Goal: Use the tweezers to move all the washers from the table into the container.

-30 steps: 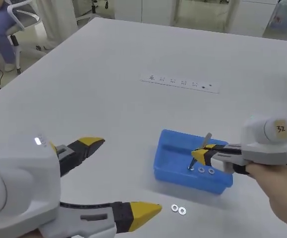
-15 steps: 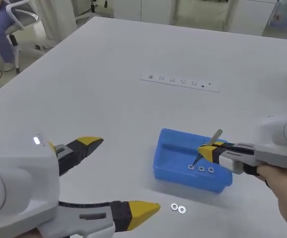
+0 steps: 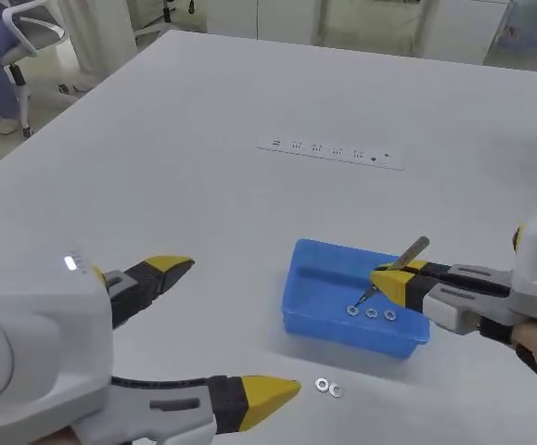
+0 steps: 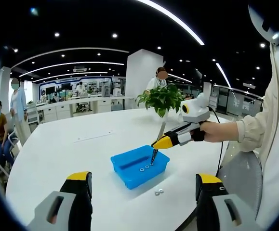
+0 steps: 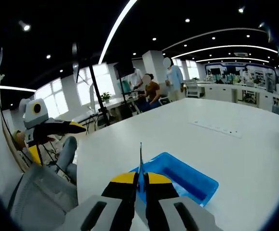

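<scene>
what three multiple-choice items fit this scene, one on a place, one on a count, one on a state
1. Where are the tips of the tweezers?
A over the table's far edge
B in the container
C on a chair

2. How many washers lie on the table?
A none
B five
C two

3. The left gripper is
A open
B shut on a washer
C shut on a cloth

Answers: B, the tips dip inside the blue walls; C, a pair lies just in front of the container; A, its jaws stand wide apart with nothing between them.

Inset power strip (image 3: 331, 154), potted plant (image 4: 162, 99), office chair (image 3: 38, 17), bystanders (image 4: 16, 103)
</scene>
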Demonstrator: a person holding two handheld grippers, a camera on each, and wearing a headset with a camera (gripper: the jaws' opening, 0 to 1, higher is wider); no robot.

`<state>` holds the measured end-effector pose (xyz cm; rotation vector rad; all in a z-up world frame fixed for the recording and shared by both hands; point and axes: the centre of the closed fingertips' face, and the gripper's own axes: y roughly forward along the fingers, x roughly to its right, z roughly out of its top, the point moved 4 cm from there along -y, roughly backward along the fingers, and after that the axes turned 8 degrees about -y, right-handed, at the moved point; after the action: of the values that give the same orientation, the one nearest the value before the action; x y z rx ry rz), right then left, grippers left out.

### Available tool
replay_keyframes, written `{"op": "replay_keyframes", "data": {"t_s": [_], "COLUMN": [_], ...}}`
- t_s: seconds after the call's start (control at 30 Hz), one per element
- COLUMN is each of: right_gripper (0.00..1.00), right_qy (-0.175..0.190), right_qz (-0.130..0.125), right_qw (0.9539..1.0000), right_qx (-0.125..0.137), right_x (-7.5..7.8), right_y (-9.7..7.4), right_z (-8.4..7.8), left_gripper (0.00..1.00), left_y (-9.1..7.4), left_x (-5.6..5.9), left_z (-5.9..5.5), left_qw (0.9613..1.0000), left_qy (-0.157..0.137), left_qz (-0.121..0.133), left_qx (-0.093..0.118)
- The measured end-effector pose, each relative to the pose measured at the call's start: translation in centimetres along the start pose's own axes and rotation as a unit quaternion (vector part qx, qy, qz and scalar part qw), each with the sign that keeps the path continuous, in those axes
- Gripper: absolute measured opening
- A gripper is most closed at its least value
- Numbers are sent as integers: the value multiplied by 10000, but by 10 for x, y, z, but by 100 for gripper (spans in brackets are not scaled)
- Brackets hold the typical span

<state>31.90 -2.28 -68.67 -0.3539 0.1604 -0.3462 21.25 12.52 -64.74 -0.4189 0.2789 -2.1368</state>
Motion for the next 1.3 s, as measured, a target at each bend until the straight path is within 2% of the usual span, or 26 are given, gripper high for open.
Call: {"op": "replay_keyframes", "data": {"t_s": [0.13, 0.27, 0.47, 0.83, 1.03, 1.2, 1.3], "right_gripper": [3, 3, 3, 3, 3, 3, 3], "right_qy": [-63, 134, 255, 202, 148, -46, -307], "right_qz": [296, 512, 616, 740, 824, 866, 922], "right_qw": [9994, 9978, 9957, 9932, 9921, 9912, 9898], "right_qx": [-179, -392, -650, -873, -929, -996, -1042], "right_x": [-14, -23, -27, -31, -35, -38, -41], "right_y": [4, 10, 16, 20, 20, 21, 21], "right_z": [-13, -32, -56, -67, -68, -69, -68], "left_gripper": [90, 90, 90, 90, 90, 90, 90], "left_y": [0, 0, -1, -1, -2, -2, -1], "left_x": [1, 1, 1, 1, 0, 0, 0], "left_z": [-1, -1, -1, -2, -2, -2, -2], "left_qw": [10000, 10000, 10000, 10000, 10000, 10000, 10000], "left_qy": [2, 7, 13, 23, 19, 31, 26], "left_qz": [-3, -6, 3, 5, 15, 8, 9], "left_qx": [-13, -25, -37, -59, -57, -71, -60]}}
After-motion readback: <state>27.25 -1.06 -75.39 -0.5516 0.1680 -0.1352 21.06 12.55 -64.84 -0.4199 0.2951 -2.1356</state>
